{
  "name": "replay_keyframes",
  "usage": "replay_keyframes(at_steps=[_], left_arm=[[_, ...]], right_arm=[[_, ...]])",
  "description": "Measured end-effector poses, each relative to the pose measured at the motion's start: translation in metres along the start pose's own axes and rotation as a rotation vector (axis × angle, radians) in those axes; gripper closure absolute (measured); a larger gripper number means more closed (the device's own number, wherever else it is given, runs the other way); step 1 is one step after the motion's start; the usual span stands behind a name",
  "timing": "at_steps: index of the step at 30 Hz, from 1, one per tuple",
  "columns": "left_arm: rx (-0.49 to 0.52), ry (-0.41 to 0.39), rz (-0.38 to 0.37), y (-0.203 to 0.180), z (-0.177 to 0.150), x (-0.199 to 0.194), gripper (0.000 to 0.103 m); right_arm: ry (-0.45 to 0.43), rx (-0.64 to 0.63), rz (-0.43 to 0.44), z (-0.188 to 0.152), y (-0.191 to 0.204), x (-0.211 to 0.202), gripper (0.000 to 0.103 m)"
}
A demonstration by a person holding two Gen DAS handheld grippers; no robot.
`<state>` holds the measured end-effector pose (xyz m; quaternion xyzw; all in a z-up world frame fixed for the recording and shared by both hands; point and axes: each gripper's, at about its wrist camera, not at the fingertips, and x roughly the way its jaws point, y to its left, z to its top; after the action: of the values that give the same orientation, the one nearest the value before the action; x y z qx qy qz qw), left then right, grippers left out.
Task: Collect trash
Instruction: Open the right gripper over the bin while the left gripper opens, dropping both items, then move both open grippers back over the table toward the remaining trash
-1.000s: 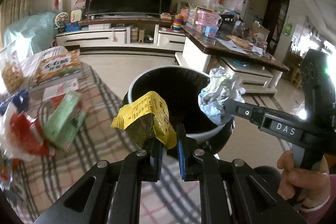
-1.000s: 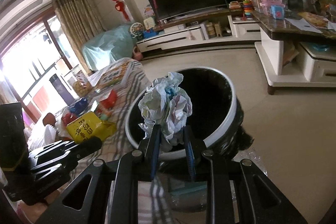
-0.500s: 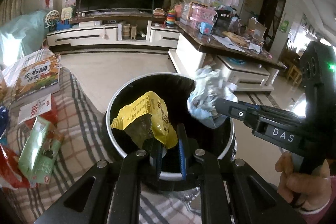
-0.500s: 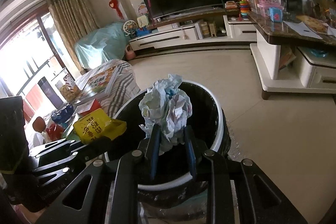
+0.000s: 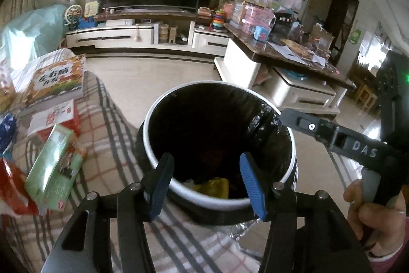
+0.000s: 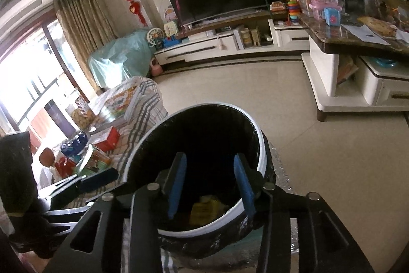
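Observation:
A round trash bin [image 5: 291, 145] with a white rim and a black liner stands beside the plaid-covered table; it also shows in the right wrist view [image 6: 263, 142]. My left gripper [image 5: 207, 163] is open and empty over the bin's near rim. My right gripper [image 6: 208, 165] is open and empty over the bin mouth; it also shows in the left wrist view [image 5: 281, 114] at the bin's right rim. The yellow wrapper [image 5: 214, 186] lies inside the bin, also seen in the right wrist view [image 6: 204, 209]. The crumpled paper is hidden in the dark bin.
The plaid tablecloth [image 5: 107, 134] holds a green packet [image 5: 56, 165], a red bag [image 5: 12, 191], a red box [image 5: 53, 114] and a picture book [image 5: 56, 78]. A TV stand [image 5: 122, 35] and a cluttered marble table [image 5: 286, 53] lie beyond open tiled floor.
Both grippers opened over the bin. The yellow wrapper and the crumpled paper dropped out of the fingers into the bin.

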<state>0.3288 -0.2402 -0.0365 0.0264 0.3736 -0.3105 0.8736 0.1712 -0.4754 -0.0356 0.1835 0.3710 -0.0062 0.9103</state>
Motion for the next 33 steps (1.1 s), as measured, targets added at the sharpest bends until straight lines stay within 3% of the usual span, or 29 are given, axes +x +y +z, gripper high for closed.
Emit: replay_keyframes(at_steps=[2, 5, 9, 28, 33], left_arm=[[-0.013, -0.011, 0.012, 0.004, -0.009, -0.011, 0.048], [-0.038, -0.026, 0.027, 0.009, -0.024, -0.028, 0.046], [-0.062, -0.041, 0.051, 0.016, -0.049, -0.055, 0.044], [-0.254, -0.077, 0.204, 0.058, -0.152, -0.172, 0.042], [-0.302, -0.084, 0.241, 0.057, -0.162, -0.19, 0.042]], right_arm=[[-0.012, 0.008, 0.005, -0.001, 0.001, -0.004, 0.049], [-0.037, 0.019, 0.024, -0.007, 0.007, -0.013, 0.026], [-0.044, 0.028, 0.054, -0.015, 0.019, -0.019, 0.016], [0.066, -0.019, 0.189, -0.073, 0.099, -0.006, 0.014], [0.086, -0.043, 0.211, -0.083, 0.119, 0.0, 0.014]])
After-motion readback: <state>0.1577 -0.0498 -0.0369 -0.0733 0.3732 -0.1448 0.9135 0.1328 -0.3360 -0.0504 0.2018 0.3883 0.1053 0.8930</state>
